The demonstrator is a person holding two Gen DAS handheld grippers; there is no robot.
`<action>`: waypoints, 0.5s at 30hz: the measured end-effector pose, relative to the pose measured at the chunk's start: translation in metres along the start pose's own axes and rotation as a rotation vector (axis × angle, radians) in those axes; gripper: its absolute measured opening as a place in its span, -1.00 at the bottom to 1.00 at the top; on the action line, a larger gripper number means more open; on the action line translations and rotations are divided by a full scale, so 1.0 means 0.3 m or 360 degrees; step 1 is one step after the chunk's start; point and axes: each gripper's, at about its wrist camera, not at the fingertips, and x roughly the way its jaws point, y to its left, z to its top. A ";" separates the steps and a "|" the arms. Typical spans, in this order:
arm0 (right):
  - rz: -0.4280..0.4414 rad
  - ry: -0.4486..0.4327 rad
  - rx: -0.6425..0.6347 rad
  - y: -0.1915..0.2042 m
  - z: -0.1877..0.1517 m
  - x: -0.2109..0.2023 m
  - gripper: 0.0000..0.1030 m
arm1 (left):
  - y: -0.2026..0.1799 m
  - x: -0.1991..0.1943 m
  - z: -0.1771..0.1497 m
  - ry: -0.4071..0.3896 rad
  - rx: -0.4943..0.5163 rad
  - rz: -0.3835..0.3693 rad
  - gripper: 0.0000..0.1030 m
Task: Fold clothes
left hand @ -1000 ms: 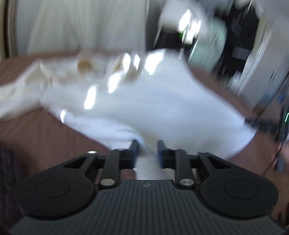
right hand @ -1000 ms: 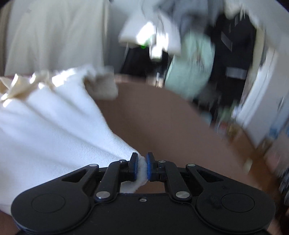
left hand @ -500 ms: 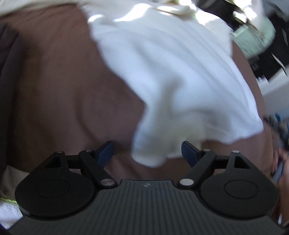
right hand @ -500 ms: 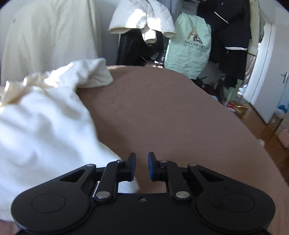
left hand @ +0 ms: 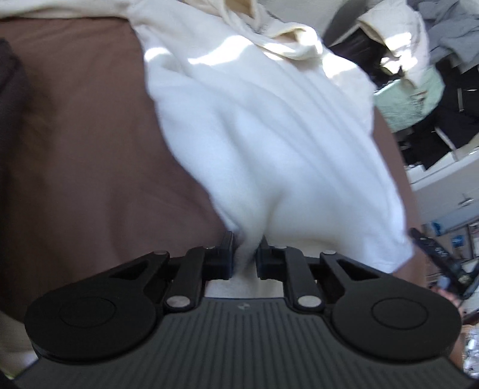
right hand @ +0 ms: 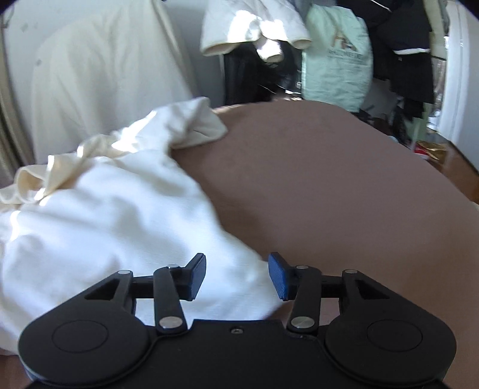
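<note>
1. Left gripper point(left hand: 245, 254), bottom centre, has its jaws pinched on a fold of the white garment point(left hand: 269, 134)
2. Right gripper point(right hand: 237, 275) gapes wide, the garment's edge lying between its pads
3. Garment sprawls across the brown bed point(right hand: 329, 179), left of frame

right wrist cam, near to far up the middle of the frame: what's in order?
Right claw, open → white garment edge lying between its fingers → brown bed cover → hanging clothes at the back: cream jacket, mint-green top.
</note>
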 end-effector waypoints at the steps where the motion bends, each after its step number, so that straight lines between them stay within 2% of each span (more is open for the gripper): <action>1: 0.0014 -0.0004 -0.0014 0.011 -0.004 0.000 0.01 | -0.008 -0.004 0.000 -0.0026 0.0024 0.0022 -0.79; 6: 0.0119 0.0034 -0.0052 0.049 -0.105 -0.058 0.01 | -0.046 -0.072 0.008 -0.0232 0.0057 0.0075 -0.79; 7: 0.0155 0.0042 -0.0088 0.058 -0.140 -0.075 0.01 | -0.060 -0.094 0.006 -0.0294 0.0104 0.0124 -0.79; 8: 0.0186 0.0052 -0.0117 0.066 -0.169 -0.090 0.01 | -0.081 -0.114 -0.002 -0.0366 0.0181 0.0230 -0.79; 11: 0.0233 0.0094 -0.0150 0.076 -0.209 -0.118 0.01 | -0.149 -0.130 -0.062 -0.0547 0.0487 0.0767 -0.79; 12: 0.0243 0.0069 -0.0154 0.071 -0.207 -0.139 0.01 | -0.158 -0.124 -0.074 -0.0550 0.0534 0.0848 -0.79; 14: 0.0263 0.0020 -0.0162 0.059 -0.202 -0.181 0.02 | -0.152 -0.128 -0.082 -0.0531 0.0499 0.0804 -0.80; 15: 0.0274 -0.0003 -0.0163 0.050 -0.201 -0.200 0.09 | -0.148 -0.136 -0.085 -0.0528 0.0470 0.0769 -0.80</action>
